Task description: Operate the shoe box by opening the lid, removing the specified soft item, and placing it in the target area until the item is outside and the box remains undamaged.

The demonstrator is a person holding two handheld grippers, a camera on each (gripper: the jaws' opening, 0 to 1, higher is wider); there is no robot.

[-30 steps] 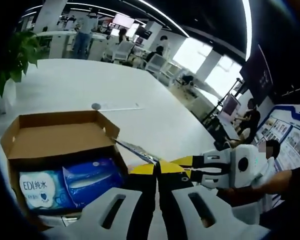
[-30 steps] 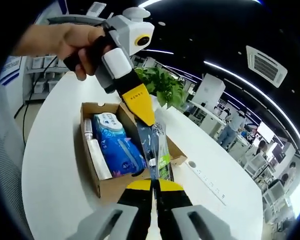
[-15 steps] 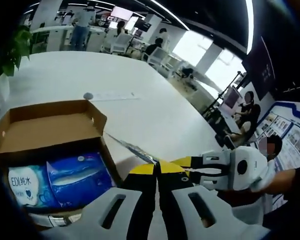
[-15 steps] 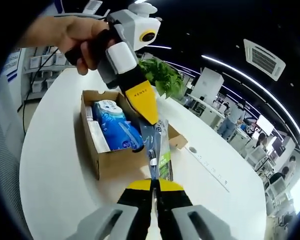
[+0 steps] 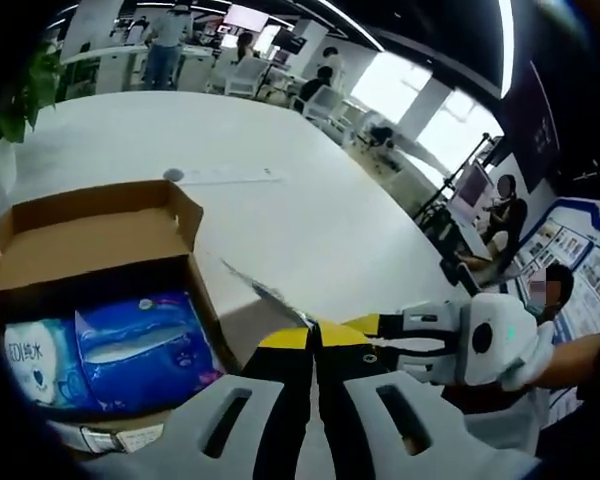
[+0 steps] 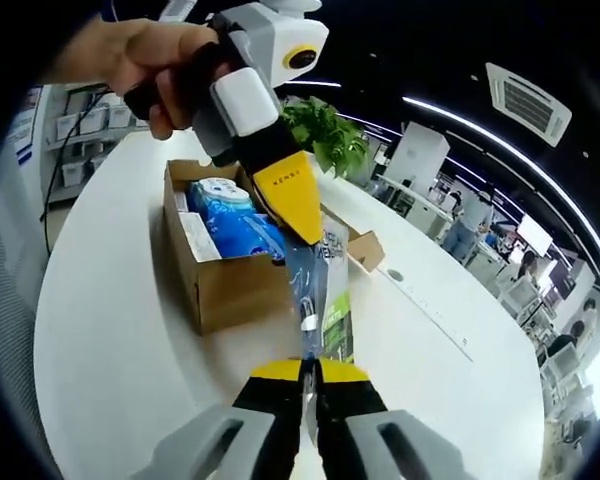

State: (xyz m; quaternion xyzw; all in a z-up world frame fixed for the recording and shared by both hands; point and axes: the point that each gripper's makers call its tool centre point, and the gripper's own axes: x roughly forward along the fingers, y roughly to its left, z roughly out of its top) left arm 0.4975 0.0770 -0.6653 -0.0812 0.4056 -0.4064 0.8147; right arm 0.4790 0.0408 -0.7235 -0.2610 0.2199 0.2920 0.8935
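An open cardboard shoe box (image 5: 90,250) (image 6: 230,290) stands on the white table (image 5: 300,220). It holds blue soft wipe packs (image 5: 130,340) (image 6: 230,215) and a white pack (image 5: 30,350). A thin clear plastic packet with a green label (image 6: 328,300) hangs in the air beside the box, seen edge-on in the left gripper view (image 5: 265,295). My left gripper (image 5: 315,332) (image 6: 302,225) is shut on one end of it. The right gripper (image 6: 310,368) (image 5: 365,328) is shut on the other end. A hand (image 6: 130,60) holds the left gripper.
A potted plant (image 6: 325,135) (image 5: 25,85) stands behind the box. A long white strip (image 5: 225,178) (image 6: 430,300) lies on the table past it. Desks, chairs and people fill the far background, and bare table surrounds the box.
Both grippers have carried the packet away from the box. It now hangs past the box's corner over the table, and the box sits farther to the left in both views.
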